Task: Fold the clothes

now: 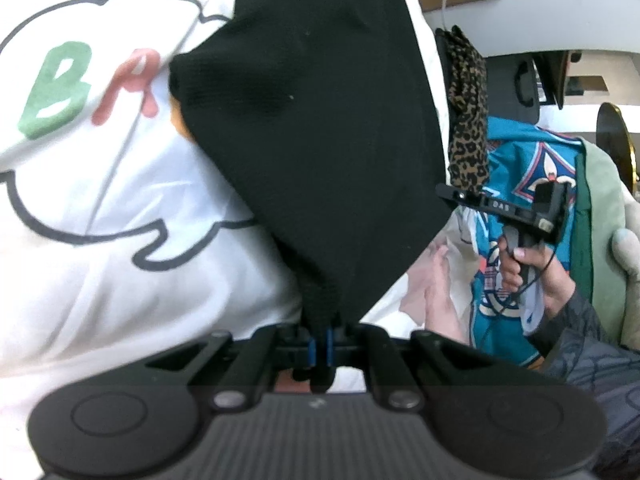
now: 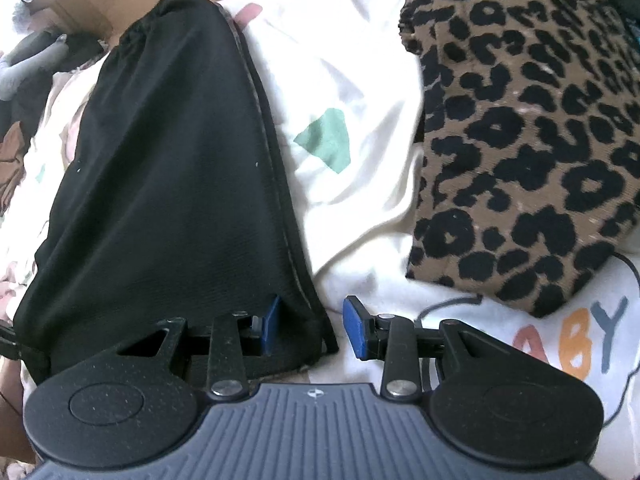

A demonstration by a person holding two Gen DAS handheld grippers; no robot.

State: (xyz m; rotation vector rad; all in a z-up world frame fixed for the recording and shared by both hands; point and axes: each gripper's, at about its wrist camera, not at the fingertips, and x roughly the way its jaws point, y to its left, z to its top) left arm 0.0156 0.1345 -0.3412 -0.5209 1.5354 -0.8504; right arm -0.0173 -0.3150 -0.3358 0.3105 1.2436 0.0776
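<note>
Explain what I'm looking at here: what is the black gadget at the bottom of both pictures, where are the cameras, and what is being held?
Each picture comes from a camera mounted on a hand-held two-finger gripper, looking along its fingers. In the left view, the left gripper is shut on a corner of a black garment; a hand holds the other tool. In the right view, the right gripper is open, with the garment's edge between its blue pads, not pinched. Underneath lie a white printed shirt and a leopard-print cloth.
</note>
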